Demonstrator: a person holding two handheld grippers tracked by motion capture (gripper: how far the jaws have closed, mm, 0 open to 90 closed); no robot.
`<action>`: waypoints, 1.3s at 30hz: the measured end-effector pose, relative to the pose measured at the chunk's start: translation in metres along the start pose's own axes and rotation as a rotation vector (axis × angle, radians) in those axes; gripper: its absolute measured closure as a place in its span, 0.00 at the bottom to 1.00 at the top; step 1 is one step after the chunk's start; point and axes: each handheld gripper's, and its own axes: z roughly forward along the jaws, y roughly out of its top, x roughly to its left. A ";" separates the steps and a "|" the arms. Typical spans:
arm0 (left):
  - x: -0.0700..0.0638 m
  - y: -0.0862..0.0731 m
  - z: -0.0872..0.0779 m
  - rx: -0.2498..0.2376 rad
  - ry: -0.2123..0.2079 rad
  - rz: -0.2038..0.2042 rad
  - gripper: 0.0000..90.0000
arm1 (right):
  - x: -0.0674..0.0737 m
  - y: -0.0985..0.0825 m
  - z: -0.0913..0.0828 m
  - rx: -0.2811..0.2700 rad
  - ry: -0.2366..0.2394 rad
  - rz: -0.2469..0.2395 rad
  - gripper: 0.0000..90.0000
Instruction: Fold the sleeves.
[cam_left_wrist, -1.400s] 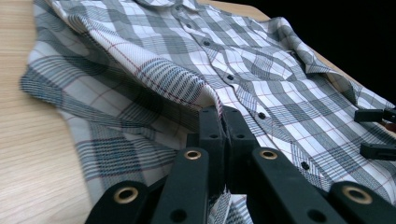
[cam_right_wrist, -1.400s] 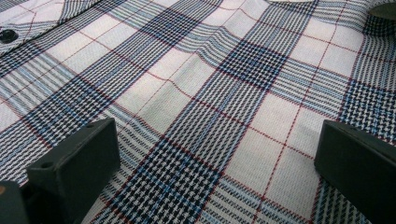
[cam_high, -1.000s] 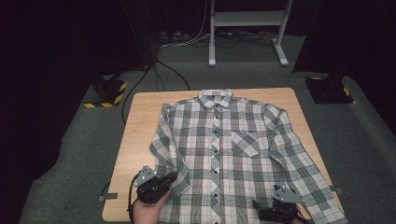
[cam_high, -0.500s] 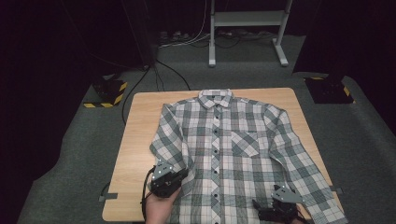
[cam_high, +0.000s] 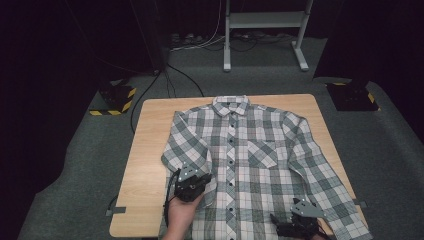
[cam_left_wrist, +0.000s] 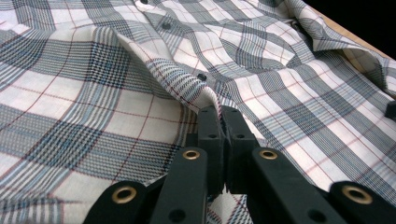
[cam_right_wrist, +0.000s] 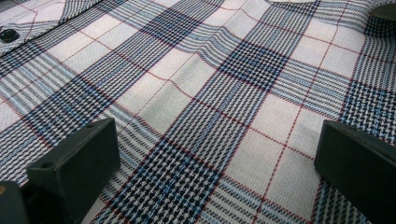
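Right gripper, bottom right of the high view: jaws spread wide, resting over the hem, holding nothing.

Left gripper, lower left of centre: jaws pressed together, pinching a raised ridge of the plaid shirt.

Shirt: spread face up, buttoned, along the middle of the wooden table, collar at the far edge.

Risk: the thin pinch may slip, or a pull may drag and bunch the whole shirt, since the other side lies unheld.

Containers: none; chest pocket appears flat.
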 end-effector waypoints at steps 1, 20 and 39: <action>-0.001 0.001 0.003 0.000 0.001 0.002 0.98 | 0.000 0.000 0.000 0.000 0.000 -0.001 0.00; -0.013 0.008 0.038 0.021 -0.014 0.002 0.94 | 0.000 0.000 0.000 -0.002 0.000 0.002 0.00; 0.000 0.011 0.013 0.024 0.013 0.045 0.39 | 0.000 -0.001 0.000 -0.004 -0.001 0.003 0.00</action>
